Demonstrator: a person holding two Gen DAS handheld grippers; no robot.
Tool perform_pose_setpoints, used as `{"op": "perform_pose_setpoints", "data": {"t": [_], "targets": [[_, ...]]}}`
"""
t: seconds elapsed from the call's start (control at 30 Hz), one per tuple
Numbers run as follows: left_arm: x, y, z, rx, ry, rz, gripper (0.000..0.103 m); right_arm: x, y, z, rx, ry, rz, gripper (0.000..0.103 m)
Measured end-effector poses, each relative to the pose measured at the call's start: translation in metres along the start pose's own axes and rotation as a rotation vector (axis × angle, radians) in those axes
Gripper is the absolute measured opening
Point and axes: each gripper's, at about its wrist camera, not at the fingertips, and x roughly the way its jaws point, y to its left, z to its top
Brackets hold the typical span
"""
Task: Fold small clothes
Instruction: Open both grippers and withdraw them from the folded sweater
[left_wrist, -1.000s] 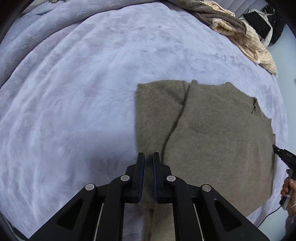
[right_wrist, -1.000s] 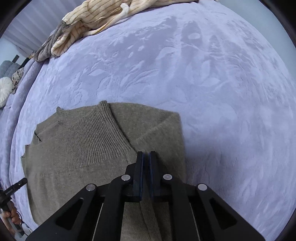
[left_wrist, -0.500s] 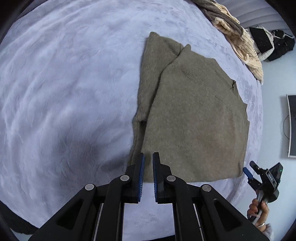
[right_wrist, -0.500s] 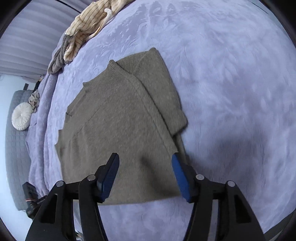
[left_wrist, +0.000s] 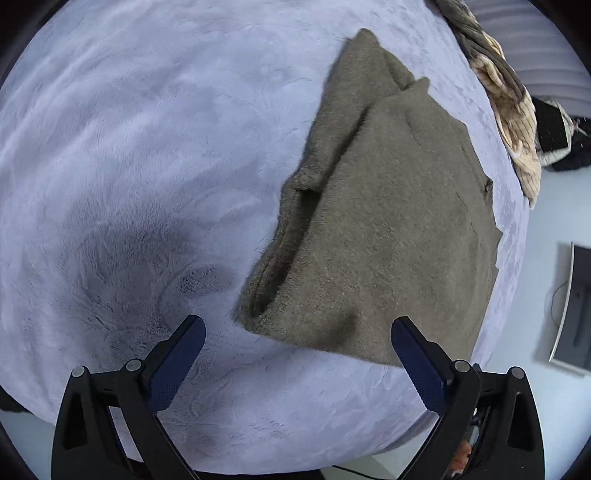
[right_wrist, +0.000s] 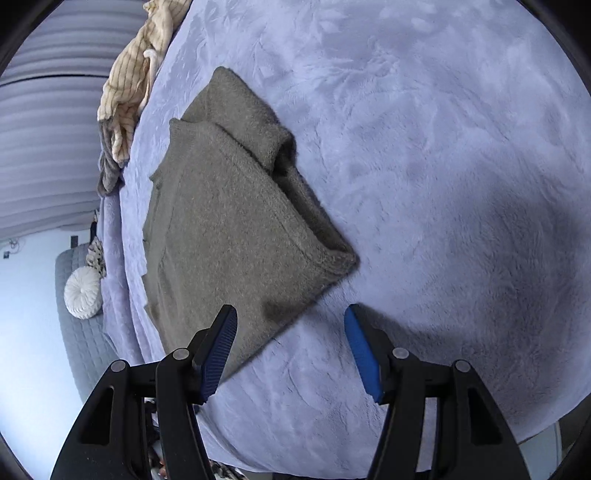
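Note:
An olive-brown knitted sweater (left_wrist: 388, 229) lies flat on the lavender plush bedspread (left_wrist: 129, 166), with one sleeve folded in along its side. In the left wrist view my left gripper (left_wrist: 298, 325) hovers over the near hem corner. Its jaws are opening wide, the pads stand clear of the fabric, and nothing is gripped. The right wrist view shows the same sweater (right_wrist: 229, 221) on the bedspread (right_wrist: 443, 147), folded edge toward the right. My right gripper (right_wrist: 290, 309) is open just above the near hem, its pads not pressing on anything.
A cream striped garment pile (left_wrist: 513, 110) (right_wrist: 129, 85) lies at the far edge of the bed. A white round cushion (right_wrist: 83, 297) sits on grey quilted furniture beyond the bed. A dark flat panel (left_wrist: 576, 306) stands off the bed's side. The bed's near edge runs under both grippers.
Both grippers went from shut to open and drew back from over the sweater to its near hem, each rolling as it went. The sweater stays flat on the bed.

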Motion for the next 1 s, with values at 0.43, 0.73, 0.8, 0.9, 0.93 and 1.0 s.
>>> {"op": "perform_pose_setpoints", "data": {"t": [0.43, 0.73, 0.8, 0.9, 0.93, 1.0], "targets": [[0.002, 0.005, -0.014, 0.129, -0.1, 0.112, 0.021, 0.014, 0.016, 0.02, -0.176, 0.057, -0.186, 0.008], [-0.003, 0.008, -0.023, 0.2, -0.127, 0.159, 0.021, 0.03, 0.027, 0.015, -0.33, 0.092, -0.342, 0.009], [-0.008, 0.005, -0.025, 0.225, -0.139, 0.181, 0.021, 0.024, 0.032, 0.007, -0.323, 0.093, -0.358, 0.01], [-0.013, -0.001, -0.029, 0.271, -0.152, 0.218, 0.021, 0.02, 0.04, -0.013, -0.333, 0.114, -0.331, 0.013], [-0.014, 0.0, -0.03, 0.28, -0.151, 0.222, 0.021, 0.019, 0.042, -0.022, -0.337, 0.123, -0.317, 0.013], [-0.019, 0.002, -0.032, 0.289, -0.148, 0.222, 0.021, 0.028, 0.05, -0.046, -0.359, 0.17, -0.298, 0.013]]}}
